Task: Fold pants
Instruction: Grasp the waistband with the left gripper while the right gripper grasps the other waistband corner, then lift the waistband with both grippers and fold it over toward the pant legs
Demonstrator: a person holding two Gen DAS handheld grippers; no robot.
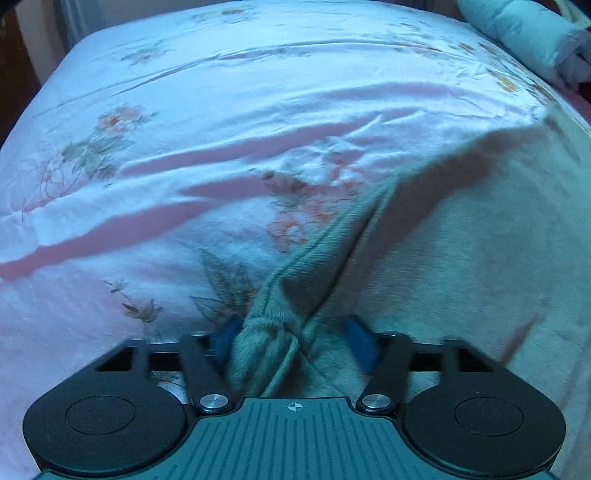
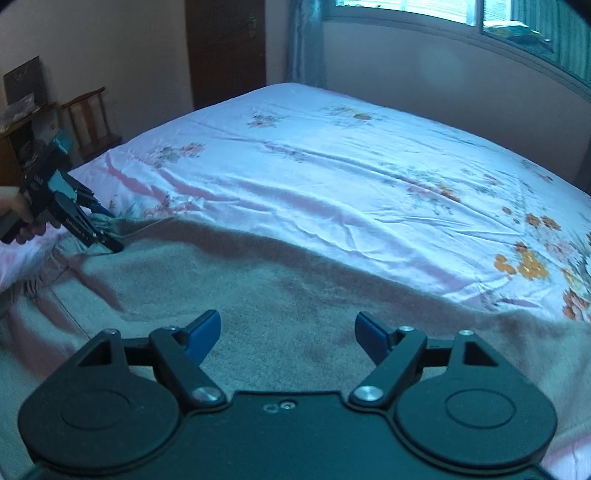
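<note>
Left wrist view: the left gripper (image 1: 291, 341) has its blue pads (image 1: 360, 343) set apart, with a bunched ribbed edge of the grey pants (image 1: 461, 258) lying between them; the left pad is half hidden by cloth, so whether the fabric is actually pinched cannot be told from this view. The pants spread away to the right over the floral bedsheet (image 1: 184, 122), and a rolled pale bundle (image 1: 517, 33) rests at the far right corner of the bed. Right wrist view: the right gripper (image 2: 288, 332) hovers with its jaws spread wide and nothing between them, directly above the broad grey field of the pants (image 2: 277, 280), which lie flat along the near edge of the bed (image 2: 332, 155). At far left the left gripper (image 2: 98, 225), held in the person's hand (image 2: 22, 218), meets the gathered end of the garment, though its jaws are too small here to read. A wooden chair (image 2: 90, 118) stands beside the bed and a window (image 2: 461, 14) runs along the far wall. The fabric looks like a soft, fuzzy knit: light, limp, wrinkling readily and unlikely to slip on the pads. It is probably best taken at the ribbed hem or at an outer edge, pinching all layers together so the fold carries evenly.
</note>
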